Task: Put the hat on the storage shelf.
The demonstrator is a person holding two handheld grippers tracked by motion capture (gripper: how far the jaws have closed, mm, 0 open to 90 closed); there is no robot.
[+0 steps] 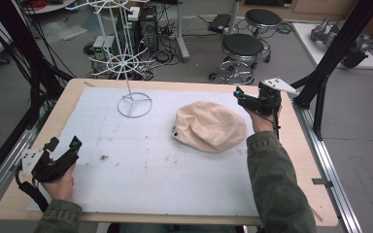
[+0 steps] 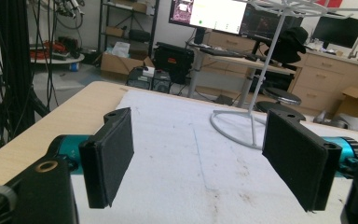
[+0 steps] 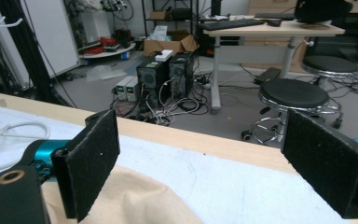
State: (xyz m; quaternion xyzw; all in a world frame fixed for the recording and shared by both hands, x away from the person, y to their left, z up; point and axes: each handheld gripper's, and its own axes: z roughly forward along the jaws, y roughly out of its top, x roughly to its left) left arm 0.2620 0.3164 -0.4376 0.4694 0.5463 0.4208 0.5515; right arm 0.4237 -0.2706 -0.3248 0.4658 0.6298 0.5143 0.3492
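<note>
While both tongs gape empty, a rumpled beige cloth cap [image 1: 210, 126] lies domed — beside a white wire stand [image 1: 134, 103].

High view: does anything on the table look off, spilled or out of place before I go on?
Nothing serious. The beige hat lies crumpled on the white mat, not on the wire rack, which stands upright. A small dark smudge marks the mat near the left tongs. Both tongs are open, holding nothing.

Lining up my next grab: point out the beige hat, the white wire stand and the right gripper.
beige hat [image 1: 210, 126], high view, middle of its crown.
white wire stand [image 1: 135, 105], high view, its ring base.
right gripper [image 1: 240, 95], high view, between its fingertips.
</note>
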